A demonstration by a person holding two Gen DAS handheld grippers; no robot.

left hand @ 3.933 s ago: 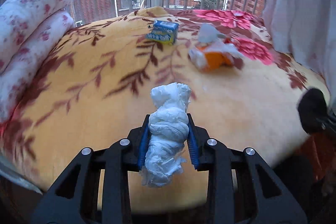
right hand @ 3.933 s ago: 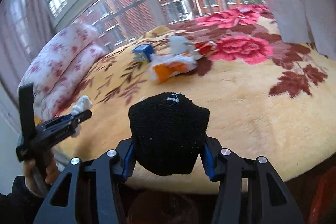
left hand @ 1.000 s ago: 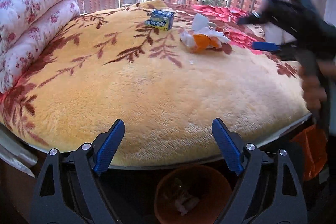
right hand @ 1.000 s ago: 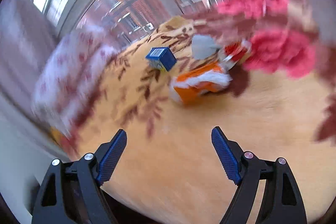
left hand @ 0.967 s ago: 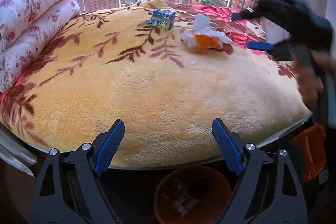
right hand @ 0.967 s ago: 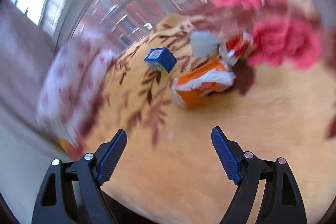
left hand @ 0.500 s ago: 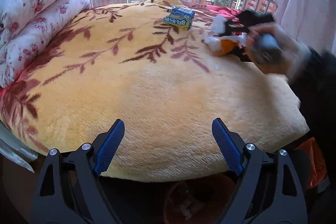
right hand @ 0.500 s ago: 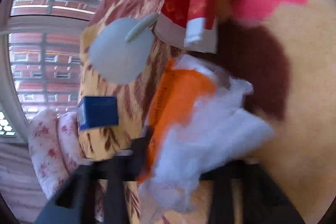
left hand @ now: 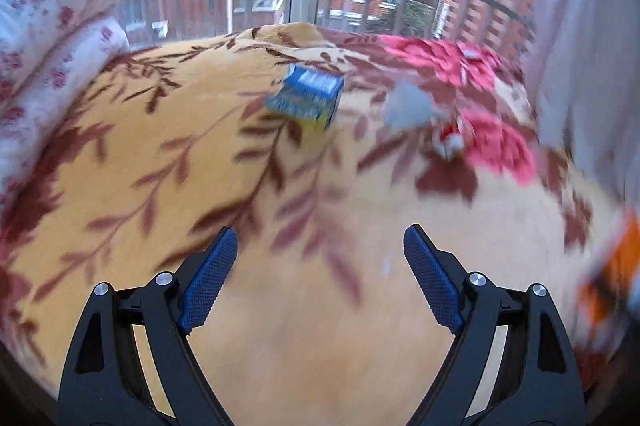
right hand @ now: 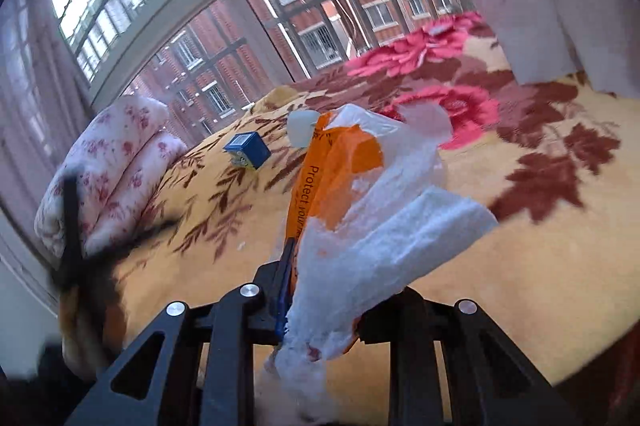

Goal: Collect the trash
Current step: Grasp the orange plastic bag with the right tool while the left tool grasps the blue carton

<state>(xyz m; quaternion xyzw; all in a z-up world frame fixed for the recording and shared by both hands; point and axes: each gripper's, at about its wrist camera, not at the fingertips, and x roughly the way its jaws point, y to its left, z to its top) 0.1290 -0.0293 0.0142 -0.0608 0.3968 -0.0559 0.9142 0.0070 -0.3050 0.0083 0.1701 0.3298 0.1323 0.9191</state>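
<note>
The yellow floral blanket [right hand: 520, 266] spreads under everything, with a folded flowered quilt [right hand: 112, 162] at its far left edge. The right gripper [right hand: 320, 290] is clamped on the orange-and-white plastic bag [right hand: 360, 194], lifted clear of the bed; I judge the loose tissue-like flap could tear or slip free, since only a thin fold is pinched. The left gripper [left hand: 316, 266] hovers wide apart and empty, aimed toward the blue carton [left hand: 306, 100]. Near it lie a grey lid [left hand: 408, 106] and a small red-white wrapper [left hand: 450, 142]; nothing blocks the carton
</note>
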